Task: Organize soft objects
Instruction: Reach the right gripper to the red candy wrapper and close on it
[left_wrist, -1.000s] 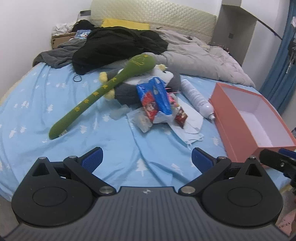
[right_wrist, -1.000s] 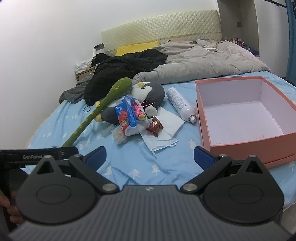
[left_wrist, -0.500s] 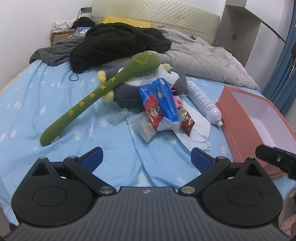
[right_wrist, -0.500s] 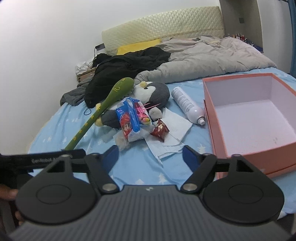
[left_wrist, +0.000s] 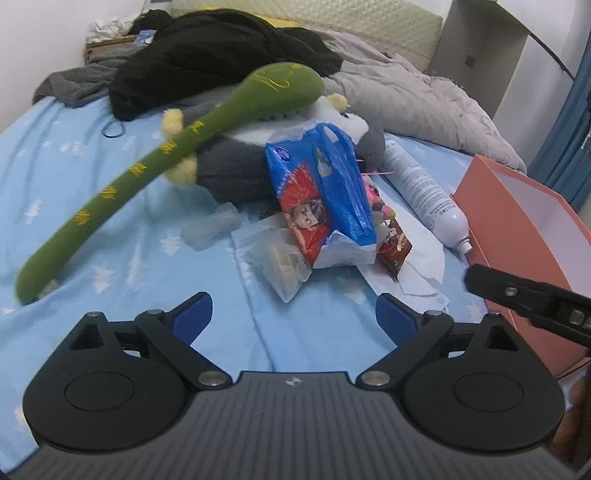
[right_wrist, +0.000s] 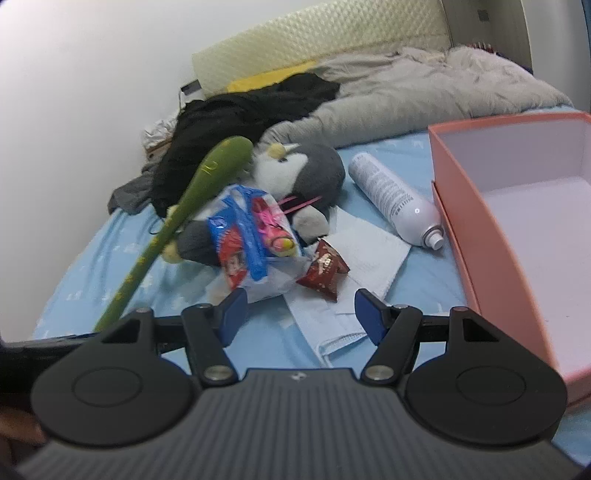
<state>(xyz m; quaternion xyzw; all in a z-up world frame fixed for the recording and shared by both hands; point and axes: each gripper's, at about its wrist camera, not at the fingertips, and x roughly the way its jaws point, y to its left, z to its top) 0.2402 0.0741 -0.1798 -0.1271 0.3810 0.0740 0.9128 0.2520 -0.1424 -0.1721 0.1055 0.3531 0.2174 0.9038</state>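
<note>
A long green plush stick (left_wrist: 155, 166) lies across a grey and white penguin plush (left_wrist: 236, 170) on the blue bedsheet; both also show in the right wrist view, the stick (right_wrist: 207, 181) and the penguin (right_wrist: 306, 173). A blue and red snack bag (left_wrist: 325, 199) leans in front of the penguin. My left gripper (left_wrist: 293, 317) is open and empty, just short of the bag. My right gripper (right_wrist: 299, 317) is open and empty, over a white face mask (right_wrist: 365, 258) near a small red packet (right_wrist: 325, 269).
An open pink box (right_wrist: 517, 221) stands at the right, with a white spray can (right_wrist: 395, 199) beside it. Black clothes (left_wrist: 221, 59) and a grey duvet (left_wrist: 424, 96) lie at the head of the bed. Clear plastic wrappers (left_wrist: 277, 258) lie by the bag.
Both grippers have moved forward toward the pile on the bed. The right gripper's jaws have narrowed somewhat but stay open. Nothing on the bed has moved.
</note>
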